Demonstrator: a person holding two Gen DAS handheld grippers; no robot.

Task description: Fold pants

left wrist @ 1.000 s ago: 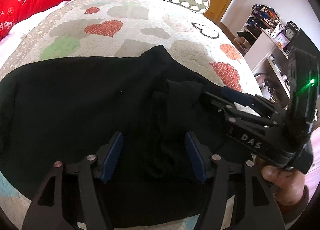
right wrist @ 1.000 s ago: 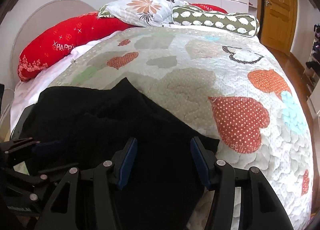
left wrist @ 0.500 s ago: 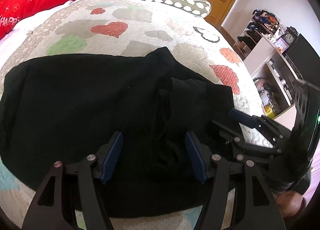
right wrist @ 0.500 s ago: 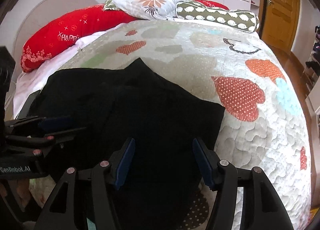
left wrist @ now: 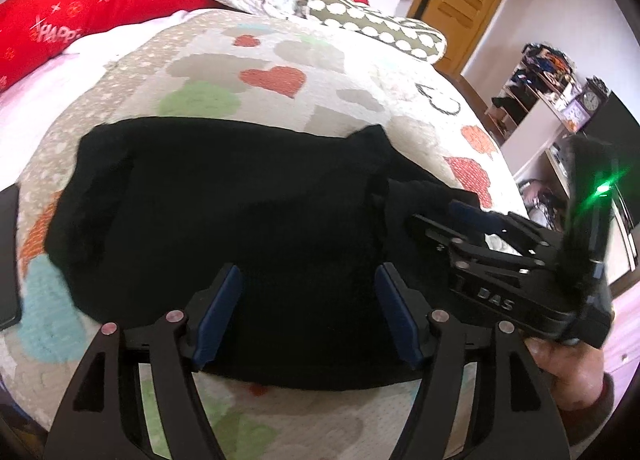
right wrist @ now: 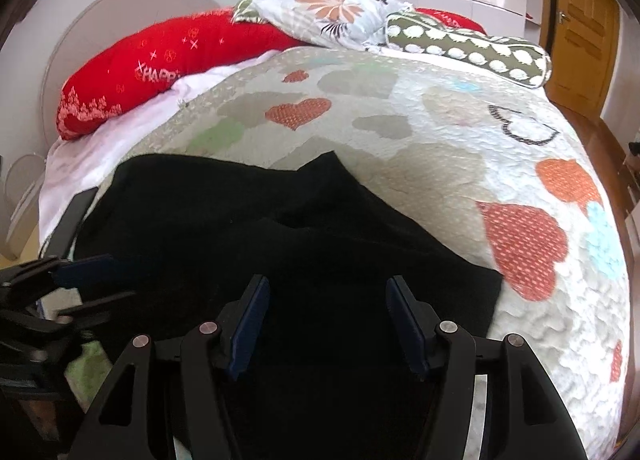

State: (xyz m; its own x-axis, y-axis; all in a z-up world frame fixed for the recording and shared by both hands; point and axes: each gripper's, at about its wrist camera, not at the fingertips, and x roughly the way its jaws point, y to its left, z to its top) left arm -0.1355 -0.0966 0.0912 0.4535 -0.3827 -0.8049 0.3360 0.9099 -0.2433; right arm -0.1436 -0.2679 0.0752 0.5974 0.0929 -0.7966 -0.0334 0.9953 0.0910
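The left tongs (left wrist: 308,310) point steeply downward, their blue-padded fingers (left wrist: 218,316) spread apart with nothing clamped between them; the jaws have just been opening a little further. The right tongs (right wrist: 328,326) tilt down the same way, jaws likewise parted and gripping nothing. In the left wrist view the right tongs sit at about four o'clock, carried by the person's right hand (left wrist: 568,364), which wraps the handle from below, a dark sleeve cuff at its wrist.
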